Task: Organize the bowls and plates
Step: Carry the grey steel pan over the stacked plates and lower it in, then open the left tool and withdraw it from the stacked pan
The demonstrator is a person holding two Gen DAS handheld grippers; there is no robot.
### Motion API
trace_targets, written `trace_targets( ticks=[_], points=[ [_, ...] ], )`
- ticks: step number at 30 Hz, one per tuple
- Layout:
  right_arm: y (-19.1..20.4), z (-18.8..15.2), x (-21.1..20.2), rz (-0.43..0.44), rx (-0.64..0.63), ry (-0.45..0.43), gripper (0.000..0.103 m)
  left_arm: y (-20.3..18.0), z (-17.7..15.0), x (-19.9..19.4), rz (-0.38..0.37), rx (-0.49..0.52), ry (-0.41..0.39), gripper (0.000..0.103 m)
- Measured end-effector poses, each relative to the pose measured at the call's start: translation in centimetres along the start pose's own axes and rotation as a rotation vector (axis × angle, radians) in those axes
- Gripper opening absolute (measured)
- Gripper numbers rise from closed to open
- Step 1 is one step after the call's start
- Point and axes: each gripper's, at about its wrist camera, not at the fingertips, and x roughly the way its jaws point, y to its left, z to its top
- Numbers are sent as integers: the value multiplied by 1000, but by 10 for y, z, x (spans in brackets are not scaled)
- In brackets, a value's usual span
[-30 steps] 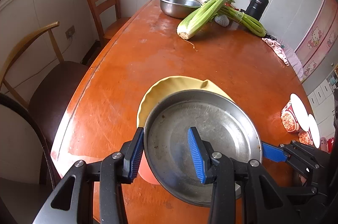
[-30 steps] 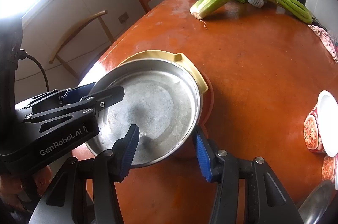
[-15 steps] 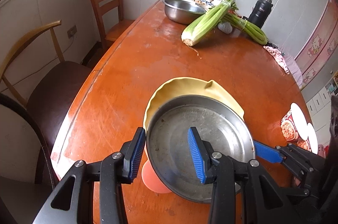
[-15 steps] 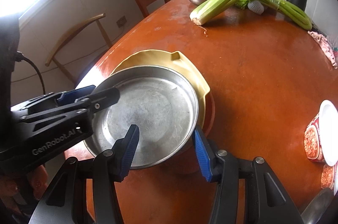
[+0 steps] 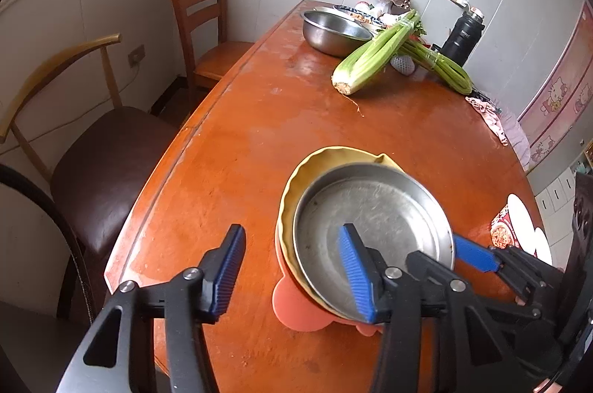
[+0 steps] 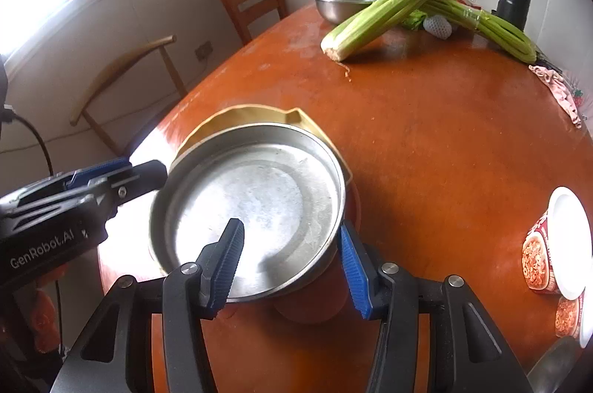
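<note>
The steel pan is sitting nested in a yellow dish, w/ an orange plate peeking out under both, stack near the front-left edge of the table. Left gripper is just letting go: jaws have been opening and are now standing spread, one pad over the pan's near rim, the other out over bare table left of the pan, neither pressing. Right gripper is straddling the pan's right rim, one pad inside the pan, one outside; can't tell if the pads are actually biting or just bracketing it. Handling guess: pan is looking thin, stiff, light, but slick metal on a glazed dish, so prob. slides and clatters easily; the rim lip is the only sensible hold. Yellow dish is likely ceramic or melamine, can't tell; treat as chippable. Hidden: most of the orange plate, and the yellow dish's near side under the pan. Right of the pan, patterned bowls are getting cut off by the lens edge.
</note>
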Motion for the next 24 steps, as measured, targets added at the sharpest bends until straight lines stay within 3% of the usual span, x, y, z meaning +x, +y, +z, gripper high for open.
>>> trace_targets(
  ticks=[16,24],
  points=[
    [-12,-2,-29,-20,30,-77,55,7,-7,25,-69,-45,77,62],
    [-26,-23,-33,16,81,-15,56,3,-14,42,-78,-48,121,62]
  ],
)
